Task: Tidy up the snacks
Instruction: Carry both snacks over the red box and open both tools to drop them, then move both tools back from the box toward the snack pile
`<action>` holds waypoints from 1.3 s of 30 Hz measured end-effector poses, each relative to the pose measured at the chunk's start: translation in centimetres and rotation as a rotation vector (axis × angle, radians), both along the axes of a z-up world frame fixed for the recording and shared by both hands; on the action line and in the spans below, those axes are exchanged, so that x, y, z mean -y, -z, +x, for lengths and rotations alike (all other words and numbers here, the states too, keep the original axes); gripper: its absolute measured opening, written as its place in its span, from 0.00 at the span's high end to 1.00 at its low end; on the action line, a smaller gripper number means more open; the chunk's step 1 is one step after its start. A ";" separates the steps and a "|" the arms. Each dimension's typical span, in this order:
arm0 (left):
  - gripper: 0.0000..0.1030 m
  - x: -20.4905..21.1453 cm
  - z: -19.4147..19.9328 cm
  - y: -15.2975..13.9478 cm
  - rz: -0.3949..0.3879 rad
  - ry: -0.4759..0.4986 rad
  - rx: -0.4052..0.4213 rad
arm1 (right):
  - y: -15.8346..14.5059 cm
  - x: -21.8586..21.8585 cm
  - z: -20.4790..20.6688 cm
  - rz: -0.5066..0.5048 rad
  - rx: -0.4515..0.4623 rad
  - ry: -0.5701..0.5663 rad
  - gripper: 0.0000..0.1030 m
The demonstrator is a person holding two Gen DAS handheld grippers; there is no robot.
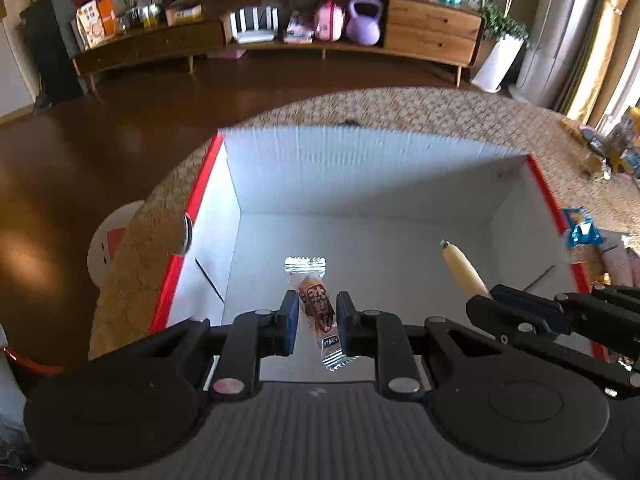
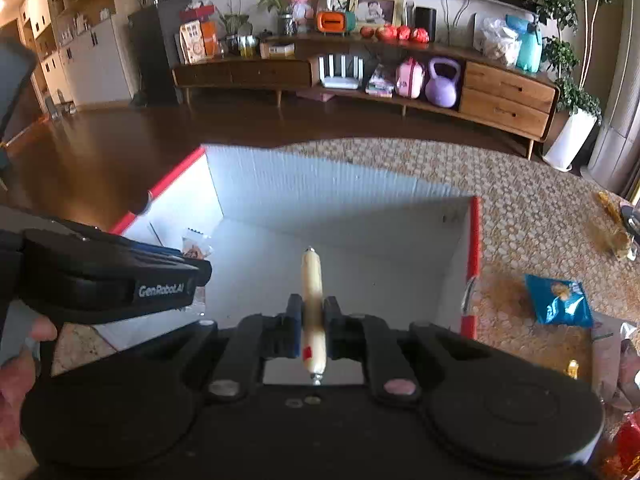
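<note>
A white box with red edges stands open on a woven mat, also in the right wrist view. My left gripper is over the box; a small wrapped snack sits between its fingers with a gap on each side, so the grip is loose or released. My right gripper is shut on a pale sausage stick and holds it over the box. That stick and the right gripper show at the right of the left wrist view. The left gripper shows at the left of the right wrist view.
A blue snack bag lies on the woven mat right of the box, with more wrappers at the far right. A long wooden sideboard stands across the dark floor behind.
</note>
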State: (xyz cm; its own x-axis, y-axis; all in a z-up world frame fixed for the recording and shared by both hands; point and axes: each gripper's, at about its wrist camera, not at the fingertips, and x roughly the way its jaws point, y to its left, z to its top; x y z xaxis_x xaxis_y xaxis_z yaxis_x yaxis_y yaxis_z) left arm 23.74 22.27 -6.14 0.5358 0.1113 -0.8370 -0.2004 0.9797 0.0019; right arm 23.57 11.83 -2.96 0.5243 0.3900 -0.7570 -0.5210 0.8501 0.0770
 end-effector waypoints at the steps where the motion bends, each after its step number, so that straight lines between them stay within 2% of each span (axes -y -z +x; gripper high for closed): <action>1: 0.81 -0.1 0.2 0.4 -0.001 0.000 -0.011 | 0.2 -0.2 0.3 -0.006 -0.010 -0.005 0.92; 7: 0.81 -0.6 1.0 2.3 0.003 0.002 -0.083 | 2.0 -0.7 0.7 -0.052 -0.060 -0.005 0.91; 14: 0.81 0.1 1.7 3.5 0.011 0.049 -0.166 | 2.8 -0.7 1.0 -0.066 -0.117 0.003 0.90; 16: 0.81 0.3 1.6 3.7 0.031 0.053 -0.168 | 3.0 -0.6 1.0 -0.070 -0.119 0.008 0.85; 23: 0.78 1.1 1.2 3.4 0.057 0.062 -0.163 | 3.0 -0.5 1.1 -0.071 -0.126 0.020 0.79; 26: 0.68 0.8 1.1 3.2 0.062 0.055 -0.145 | 2.8 -0.2 1.0 -0.068 -0.124 0.023 0.76; 28: 0.39 0.7 0.7 2.7 0.063 0.042 -0.128 | 2.6 0.0 0.9 -0.061 -0.122 0.020 0.74; 29: 0.34 0.7 0.5 2.3 0.068 0.038 -0.112 | 2.4 0.1 0.8 -0.057 -0.120 0.018 0.72; 32: 0.33 0.6 -0.1 1.4 0.088 0.043 -0.084 | 1.7 0.5 0.3 -0.041 -0.110 0.013 0.65; 35: 0.33 0.7 -0.8 0.5 0.094 0.044 -0.064 | 0.8 1.0 -0.2 -0.021 -0.092 0.014 0.49; 39: 0.33 0.9 -1.7 -0.6 0.091 0.045 -0.038 | -0.5 2.0 -1.1 0.001 -0.071 0.008 0.38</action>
